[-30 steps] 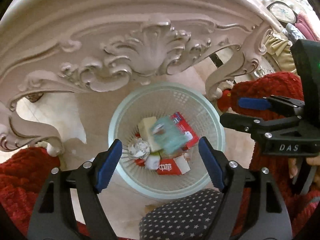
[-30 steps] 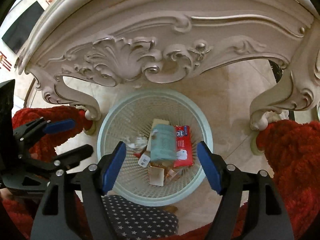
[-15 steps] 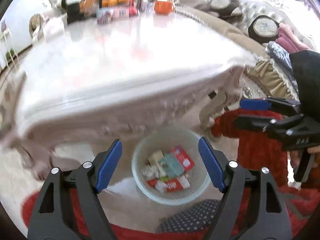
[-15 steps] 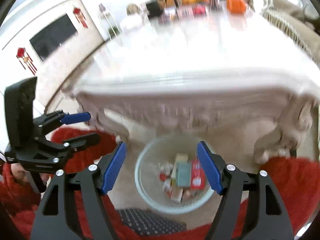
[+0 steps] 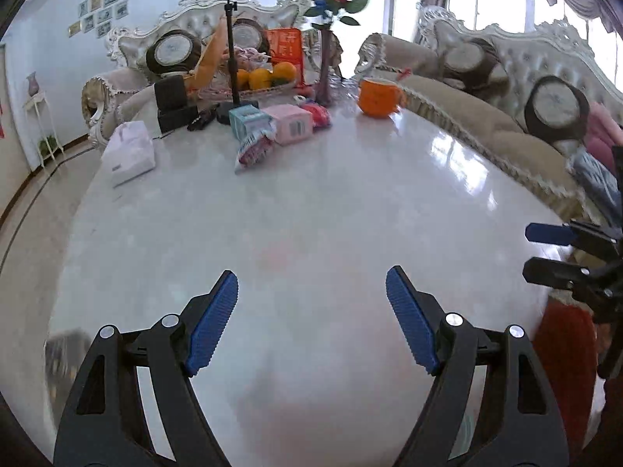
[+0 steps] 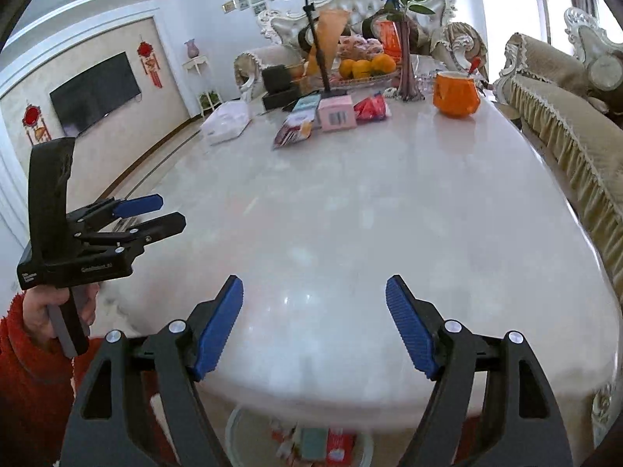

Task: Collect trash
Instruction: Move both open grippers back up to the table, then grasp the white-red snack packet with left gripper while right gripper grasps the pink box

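Note:
Both grippers are raised above the near edge of a white marble table point(image 5: 311, 210). My left gripper point(image 5: 311, 299) is open and empty; it also shows in the right wrist view point(image 6: 155, 214). My right gripper point(image 6: 314, 307) is open and empty; it also shows at the right of the left wrist view point(image 5: 533, 249). The pale green bin point(image 6: 300, 441) with packets in it sits under the table's near edge. At the far end lie a pink-red snack packet point(image 5: 253, 150), a teal box point(image 5: 247, 120), a pink box point(image 5: 292, 122) and a red packet point(image 5: 319, 114).
A white tissue pack point(image 5: 130, 153), orange mug point(image 5: 377, 97), purple vase with roses point(image 5: 325, 78), fruit tray point(image 5: 261, 78) and a black phone stand point(image 5: 231, 46) stand at the far end. Sofas point(image 5: 506, 124) line the right and back. A red rug lies below.
Both grippers have risen and tilted up from looking down into the bin to looking across the tabletop. Both jaws stay open and empty.

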